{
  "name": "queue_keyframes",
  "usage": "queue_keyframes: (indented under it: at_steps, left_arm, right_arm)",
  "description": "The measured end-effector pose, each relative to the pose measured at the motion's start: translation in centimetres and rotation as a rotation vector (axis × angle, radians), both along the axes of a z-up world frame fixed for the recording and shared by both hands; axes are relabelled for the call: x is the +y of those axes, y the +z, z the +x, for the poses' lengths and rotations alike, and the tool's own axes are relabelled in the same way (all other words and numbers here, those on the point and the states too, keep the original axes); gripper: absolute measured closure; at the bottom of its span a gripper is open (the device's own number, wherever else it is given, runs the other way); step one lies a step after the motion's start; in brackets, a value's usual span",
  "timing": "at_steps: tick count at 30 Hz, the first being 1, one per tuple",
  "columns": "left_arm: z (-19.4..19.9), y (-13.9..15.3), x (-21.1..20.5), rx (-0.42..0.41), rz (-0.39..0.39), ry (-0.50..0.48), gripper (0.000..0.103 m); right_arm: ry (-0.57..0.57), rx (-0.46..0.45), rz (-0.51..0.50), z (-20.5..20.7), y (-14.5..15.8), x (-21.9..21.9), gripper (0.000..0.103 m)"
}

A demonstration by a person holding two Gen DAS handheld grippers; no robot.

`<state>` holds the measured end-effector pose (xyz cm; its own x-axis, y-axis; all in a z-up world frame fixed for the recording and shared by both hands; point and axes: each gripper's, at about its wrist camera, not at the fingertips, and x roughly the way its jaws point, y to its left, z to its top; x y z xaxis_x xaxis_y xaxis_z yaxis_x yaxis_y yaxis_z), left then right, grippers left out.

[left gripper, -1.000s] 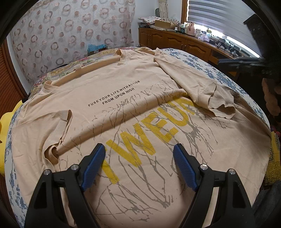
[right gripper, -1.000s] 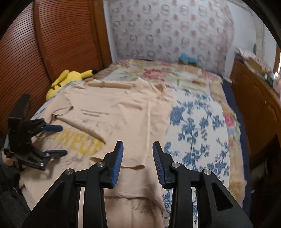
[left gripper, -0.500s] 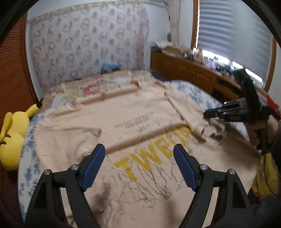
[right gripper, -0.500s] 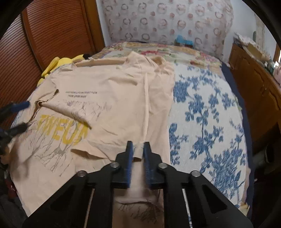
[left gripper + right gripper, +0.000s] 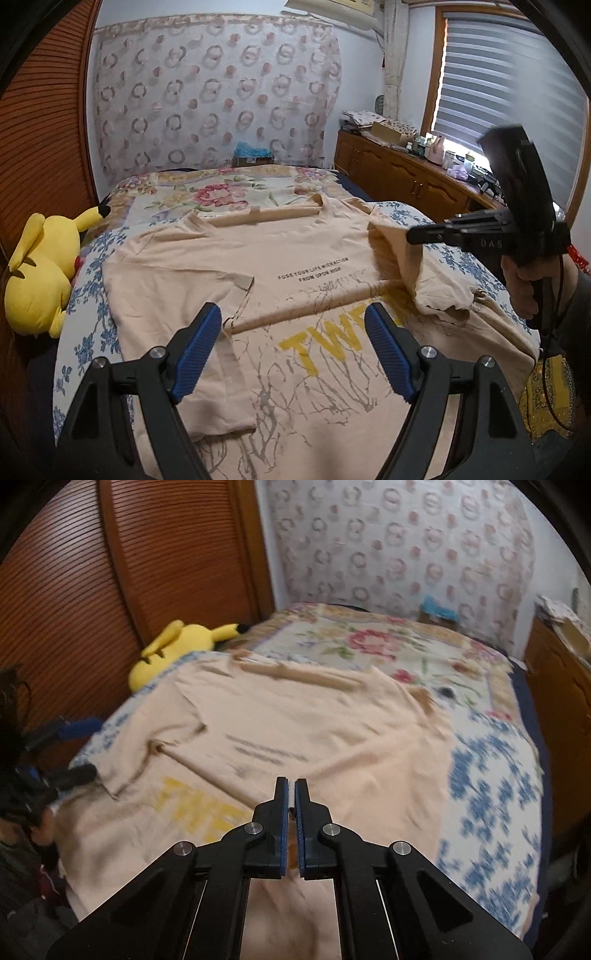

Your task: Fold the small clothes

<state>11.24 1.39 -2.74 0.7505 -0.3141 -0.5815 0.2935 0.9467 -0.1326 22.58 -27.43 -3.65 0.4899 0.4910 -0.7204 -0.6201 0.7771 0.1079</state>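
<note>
From the left wrist view, a peach cotton T-shirt printed with yellow letters and grey branch lines lies spread, collar away from the camera, across a bed covered in a blue-and-white floral quilt. The left gripper hovers over the shirt's lower half with its blue-padded jaws standing wide and nothing between them. The shirt's left sleeve is already folded inward onto the body. On the right side of this view the right gripper, held in a hand, has the other sleeve edge pinched and lifted clear of the bed, so cloth hangs from its tip in a loose drape. A yellow plush toy lies at the bed's left edge, well apart from the shirt.

From the right wrist view, which is blurred, the right gripper has just been closing and its jaws now stand pressed together with a thin strip of peach fabric caught between them. The T-shirt stretches ahead toward the collar.

The main risk, as I judge it, is the thin pinch: a quick sweep inward could pull the sleeve out of the pads. Dragging the sleeve with the left gripper off the cloth could also shift the whole shirt and undo the left fold.
</note>
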Motion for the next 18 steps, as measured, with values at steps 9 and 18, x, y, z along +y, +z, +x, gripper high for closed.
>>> queue_keyframes:
  at_steps: [9,18]
  left_arm:
    - [-0.1,-0.7,0.4,0.023,-0.006,0.005,0.022]
    - [-0.1,-1.0,0.2,0.032,-0.003,0.003,0.022]
  right_arm:
    - [0.014,0.029,-0.012,1.2,-1.0,3.2,0.095]
    - [-0.093,-0.014,-0.042,1.3,-0.1,-3.1,0.070]
